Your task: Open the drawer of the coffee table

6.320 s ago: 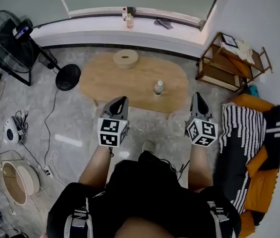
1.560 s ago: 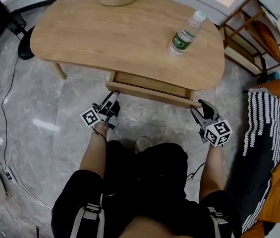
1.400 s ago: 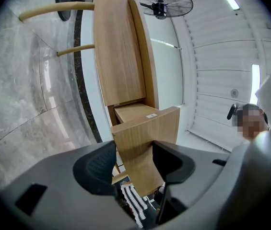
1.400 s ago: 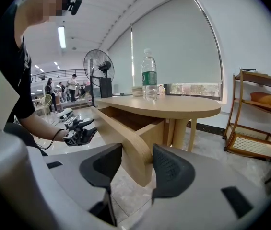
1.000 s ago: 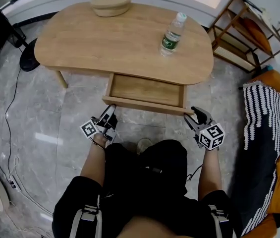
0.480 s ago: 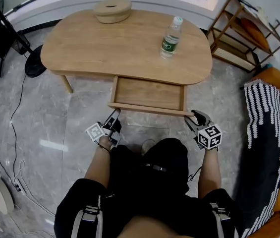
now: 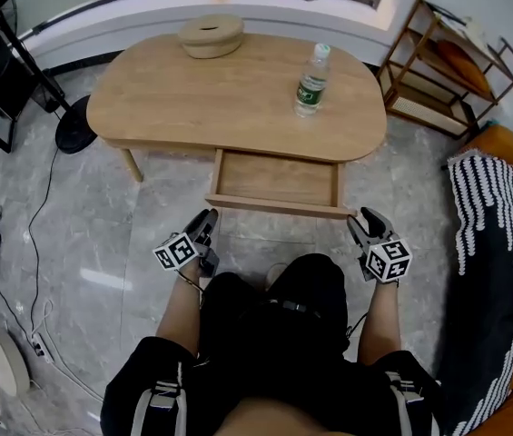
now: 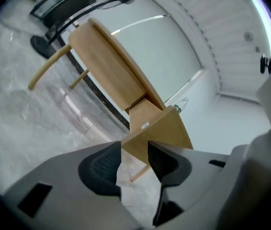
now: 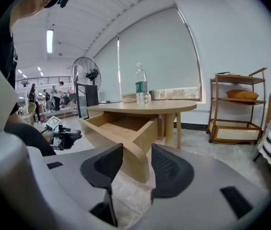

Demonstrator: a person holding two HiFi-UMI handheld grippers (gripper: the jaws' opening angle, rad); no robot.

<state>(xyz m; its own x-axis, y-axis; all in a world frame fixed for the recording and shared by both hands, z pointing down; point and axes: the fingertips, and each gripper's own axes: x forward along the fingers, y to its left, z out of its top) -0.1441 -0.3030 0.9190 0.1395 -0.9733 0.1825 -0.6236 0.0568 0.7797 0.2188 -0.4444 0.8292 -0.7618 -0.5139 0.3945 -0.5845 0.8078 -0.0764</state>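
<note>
The oval wooden coffee table has its drawer pulled well out toward me, and the drawer holds nothing. My left gripper hovers just off the left end of the drawer front. Its jaws have just been closing, but they stand open with nothing between the pads; in the left gripper view the drawer corner shows beyond the left gripper. My right gripper sits at the front's right end. Its jaws have also just been closing a little, and they too are open and hold nothing. In the right gripper view the drawer lies beyond the right gripper.
A water bottle and a round wooden box stand on the tabletop. A fan base and cable lie on the floor at left. A wooden shelf and a striped throw are at right.
The drawer has come further out since the earliest frames. Over the last second both grippers drew back from its front toward me, and the left one rolled and narrowed its jaws.
</note>
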